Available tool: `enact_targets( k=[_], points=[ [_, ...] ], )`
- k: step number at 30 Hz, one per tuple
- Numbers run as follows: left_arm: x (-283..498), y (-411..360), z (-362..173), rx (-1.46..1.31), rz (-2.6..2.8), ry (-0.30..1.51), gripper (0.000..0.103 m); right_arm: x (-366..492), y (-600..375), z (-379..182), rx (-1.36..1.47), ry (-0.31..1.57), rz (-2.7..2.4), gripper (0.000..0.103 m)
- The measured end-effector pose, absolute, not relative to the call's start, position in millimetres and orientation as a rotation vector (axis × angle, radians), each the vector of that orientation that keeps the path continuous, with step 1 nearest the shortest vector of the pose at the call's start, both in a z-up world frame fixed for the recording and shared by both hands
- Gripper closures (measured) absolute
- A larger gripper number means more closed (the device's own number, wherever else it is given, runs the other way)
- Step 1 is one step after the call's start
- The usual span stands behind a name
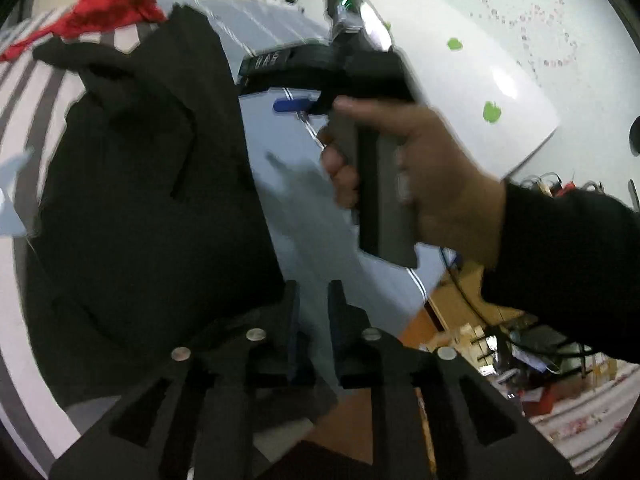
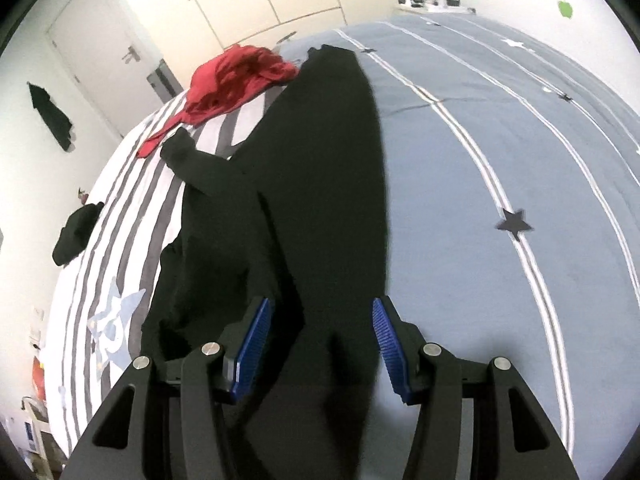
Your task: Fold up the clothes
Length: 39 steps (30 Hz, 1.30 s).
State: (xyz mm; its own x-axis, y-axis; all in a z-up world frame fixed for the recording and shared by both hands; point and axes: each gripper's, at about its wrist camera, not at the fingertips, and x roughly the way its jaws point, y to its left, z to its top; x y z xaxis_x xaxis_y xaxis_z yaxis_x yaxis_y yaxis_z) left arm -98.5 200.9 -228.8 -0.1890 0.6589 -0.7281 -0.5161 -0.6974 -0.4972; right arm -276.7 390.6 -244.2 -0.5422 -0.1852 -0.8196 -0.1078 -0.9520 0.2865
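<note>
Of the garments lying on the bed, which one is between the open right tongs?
The large black garment, spread lengthwise between the right tongs. The red garment lies crumpled at the far end, and a small black item sits apart near the bed's edge.

L gripper (image 1: pixel 314 300): fingers (image 1: pixel 290 308) nearly together, narrow gap, dark cloth seems caught between them, not certain. R gripper (image 2: pixel 322 344): fingers (image 2: pixel 256 344) spread wide, blue pads facing in, nothing pinched. R hand (image 1: pixel 420 172) wraps the R gripper's handle, seen from L cam; black sleeve (image 1: pixel 560 276) covers the forearm up to the wrist.
</note>
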Motion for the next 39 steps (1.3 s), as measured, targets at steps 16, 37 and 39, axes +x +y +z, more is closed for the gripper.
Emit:
enact_targets(
  k=[16, 37, 39],
  points=[
    [-145.6, 12.5, -274.5, -1.533, 2.357, -0.245, 0.058, -185.0, 318.7, -299.5, 1.61, -0.481, -2.36, 0.054],
    [-155.6, 37.0, -285.4, -1.403, 2.363, -0.112, 0.058, -102.6, 303.6, -319.7, 1.611, -0.409, -2.358, 0.099],
    [-157.6, 36.8, -283.0, -1.389, 2.378, -0.107, 0.058, -95.5, 307.0, -315.9, 1.587, -0.435, -2.396, 0.1]
  ],
)
